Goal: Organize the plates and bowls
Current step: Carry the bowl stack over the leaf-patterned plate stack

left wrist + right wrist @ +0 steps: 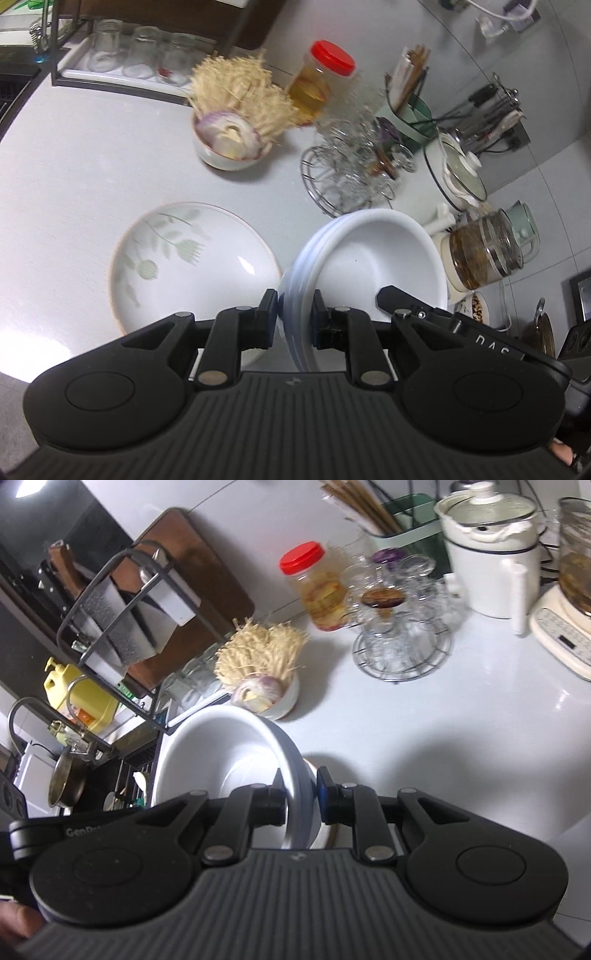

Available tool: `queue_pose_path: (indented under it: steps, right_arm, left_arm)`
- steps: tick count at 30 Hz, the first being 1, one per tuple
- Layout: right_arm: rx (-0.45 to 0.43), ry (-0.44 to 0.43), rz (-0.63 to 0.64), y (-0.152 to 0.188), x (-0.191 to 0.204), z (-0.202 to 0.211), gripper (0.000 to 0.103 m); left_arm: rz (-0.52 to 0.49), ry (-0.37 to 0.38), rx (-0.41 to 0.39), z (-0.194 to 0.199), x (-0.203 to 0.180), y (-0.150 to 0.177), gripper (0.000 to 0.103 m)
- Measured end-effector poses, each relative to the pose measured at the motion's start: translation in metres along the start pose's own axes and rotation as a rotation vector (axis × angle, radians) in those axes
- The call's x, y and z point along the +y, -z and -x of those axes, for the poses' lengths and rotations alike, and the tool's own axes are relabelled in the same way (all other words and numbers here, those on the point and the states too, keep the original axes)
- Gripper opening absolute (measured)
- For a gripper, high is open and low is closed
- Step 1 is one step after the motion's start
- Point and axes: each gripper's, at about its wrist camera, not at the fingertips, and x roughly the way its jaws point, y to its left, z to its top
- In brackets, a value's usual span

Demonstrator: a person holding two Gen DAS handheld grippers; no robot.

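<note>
A stack of white bowls (373, 258) hangs tilted above the white counter, held by both grippers at opposite rims. My left gripper (294, 314) is shut on the stack's near-left rim, with one pad outside and one inside. My right gripper (301, 794) is shut on the rim of the same stack of white bowls (221, 749); its finger also shows in the left wrist view, inside the top bowl. A leaf-patterned plate (192, 266) lies flat on the counter just left of the stack. In the right wrist view only a sliver of that plate (313, 763) shows beyond the bowls.
Behind stand a small bowl with onion and enoki (229, 140), a red-lidded jar (317, 85), a wire rack of glasses (351, 173), a white pot (458, 173) and a glass kettle (487, 251). A rack of tumblers (140, 55) is far left. The sink and dish rack (122, 602) lie left.
</note>
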Motion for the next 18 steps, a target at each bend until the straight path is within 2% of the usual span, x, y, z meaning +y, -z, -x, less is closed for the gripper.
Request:
queue_pose_path:
  steps: [8, 18]
  right_arm:
    - [0.073, 0.01, -0.023, -0.001, 0.015, -0.052, 0.02]
    - [0.2, 0.102, -0.056, 0.02, 0.017, -0.11, 0.02]
  left_arm:
    - [0.015, 0.006, 0.037, -0.026, 0.052, -0.02, 0.022]
    - [0.015, -0.019, 0.174, -0.08, 0.102, -0.027, 0.022]
